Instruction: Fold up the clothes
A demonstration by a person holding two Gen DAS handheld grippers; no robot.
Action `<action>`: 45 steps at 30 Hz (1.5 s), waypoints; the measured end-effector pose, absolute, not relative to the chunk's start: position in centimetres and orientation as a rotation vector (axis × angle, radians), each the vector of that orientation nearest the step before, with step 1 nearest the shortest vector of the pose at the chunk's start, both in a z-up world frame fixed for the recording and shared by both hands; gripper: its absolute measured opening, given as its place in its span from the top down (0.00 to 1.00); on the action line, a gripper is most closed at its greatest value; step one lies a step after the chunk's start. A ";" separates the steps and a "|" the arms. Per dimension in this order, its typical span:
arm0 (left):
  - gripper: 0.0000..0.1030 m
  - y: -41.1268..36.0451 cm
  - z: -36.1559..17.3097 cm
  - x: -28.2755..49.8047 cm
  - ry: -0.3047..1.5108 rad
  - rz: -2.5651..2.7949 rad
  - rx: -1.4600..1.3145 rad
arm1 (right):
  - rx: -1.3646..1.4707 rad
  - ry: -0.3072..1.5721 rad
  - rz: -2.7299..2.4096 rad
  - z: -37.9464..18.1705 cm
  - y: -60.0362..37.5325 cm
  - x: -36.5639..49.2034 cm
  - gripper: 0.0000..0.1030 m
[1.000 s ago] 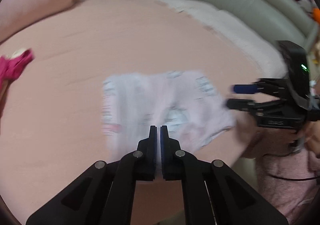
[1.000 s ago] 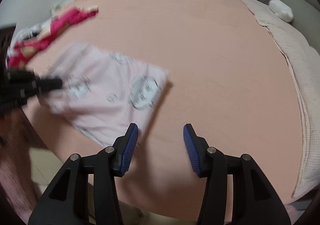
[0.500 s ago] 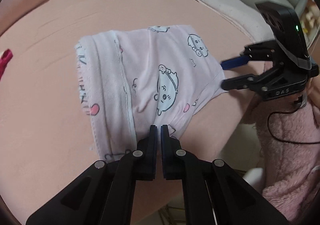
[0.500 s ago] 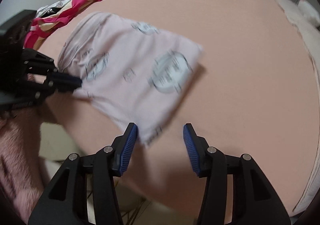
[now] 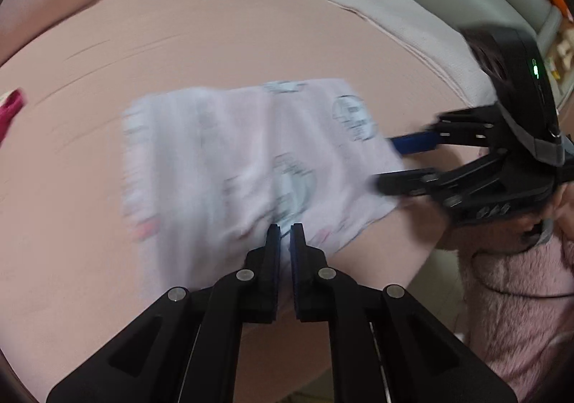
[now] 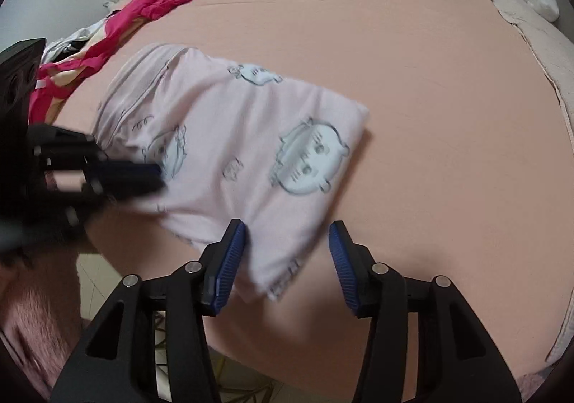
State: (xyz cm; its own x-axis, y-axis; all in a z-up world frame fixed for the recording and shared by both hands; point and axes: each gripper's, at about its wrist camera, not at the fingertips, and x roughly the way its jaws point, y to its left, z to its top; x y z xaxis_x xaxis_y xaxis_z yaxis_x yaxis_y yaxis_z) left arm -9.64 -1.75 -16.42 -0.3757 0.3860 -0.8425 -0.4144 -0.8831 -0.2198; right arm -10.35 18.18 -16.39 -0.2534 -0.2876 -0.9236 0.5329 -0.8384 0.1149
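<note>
L gripper [image 5: 285, 236] nearly shut, pinching near hem of pink cartoon-print garment [image 6: 229, 151]; R gripper [image 6: 287, 241] jaws just widened, released, corner betw. them unpressed. Garment now laid flat on peach bed [image 6: 412, 62] vs earlier lifted; fold landed, release next.

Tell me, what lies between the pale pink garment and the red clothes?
Only bare peach bedsheet separates the garment from the red clothes, seen in the right wrist view.

Open bedsheet [image 6: 412, 87] beyond red garment [image 6: 118, 26]
</note>
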 end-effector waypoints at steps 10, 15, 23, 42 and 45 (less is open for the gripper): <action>0.63 -6.4 -10.5 -9.4 -0.206 2.435 -1.079 | 1.422 0.052 -2.292 -13.1 23.4 -11.3 0.43; 0.64 0.0 -12.6 -14.6 0.083 2.465 -1.252 | 1.361 0.063 -2.333 -12.6 18.7 -15.5 0.43; 0.64 0.3 -13.6 -14.4 0.200 2.578 -1.320 | 1.415 0.253 -2.362 -16.0 16.6 -16.3 0.48; 0.68 -1.2 -13.7 -16.5 0.005 2.515 -1.413 | 1.375 0.103 -2.182 -16.2 14.7 -19.0 0.87; 0.70 -1.5 -13.3 -14.8 0.018 2.581 -1.402 | 1.343 0.194 -2.219 -15.6 14.5 -17.3 0.88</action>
State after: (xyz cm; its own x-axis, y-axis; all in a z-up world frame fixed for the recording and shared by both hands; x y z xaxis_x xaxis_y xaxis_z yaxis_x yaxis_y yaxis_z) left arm -14.84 -1.47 -13.34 -0.5280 0.1726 -0.8315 -0.1841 -0.9791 -0.0863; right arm -17.35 14.51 -15.59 -0.3621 -0.3676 -0.8566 0.5107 -0.8470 0.1476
